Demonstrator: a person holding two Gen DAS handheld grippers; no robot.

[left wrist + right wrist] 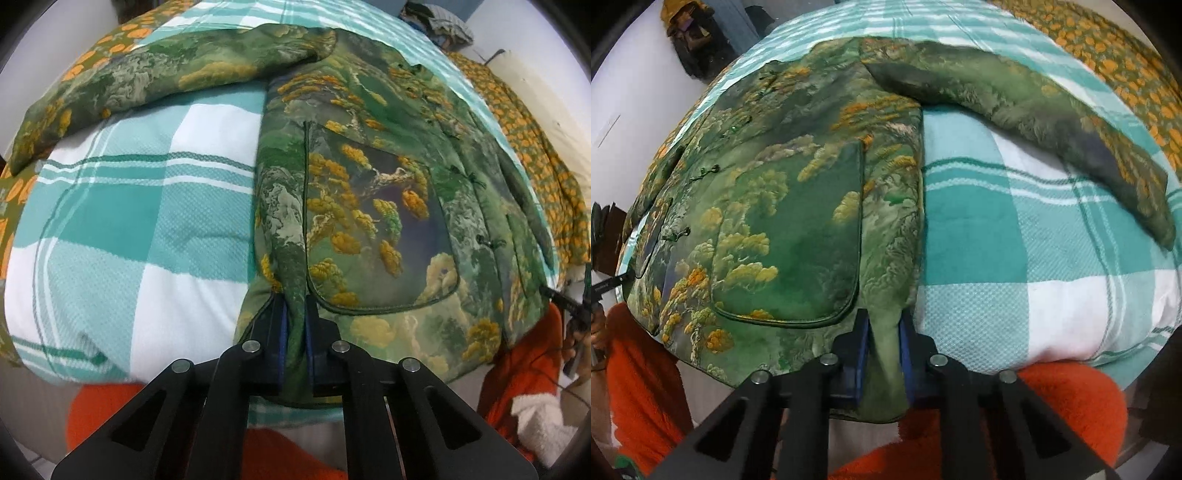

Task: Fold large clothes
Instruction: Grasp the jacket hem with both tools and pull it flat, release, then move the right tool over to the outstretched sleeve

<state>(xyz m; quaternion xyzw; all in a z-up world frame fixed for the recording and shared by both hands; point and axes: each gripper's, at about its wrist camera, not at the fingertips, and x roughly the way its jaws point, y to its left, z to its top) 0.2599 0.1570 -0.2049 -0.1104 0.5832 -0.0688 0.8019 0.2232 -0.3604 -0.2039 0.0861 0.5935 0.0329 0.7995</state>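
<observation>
Left wrist view: left gripper [295, 325] and right gripper [884, 332] each clamp a bottom hem corner of the green jacket [369, 192] spread front-up on the checked blanket [147, 221], so likely next is lifting both corners evenly toward the collar.

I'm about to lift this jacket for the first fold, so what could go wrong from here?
Both sleeves lie spread sideways; the left sleeve and right sleeve may drag and bunch when lifted. The left gripper and right gripper pinch only narrow hem corners of the padded jacket, which may slip. The hem overhangs the checked blanket.
</observation>
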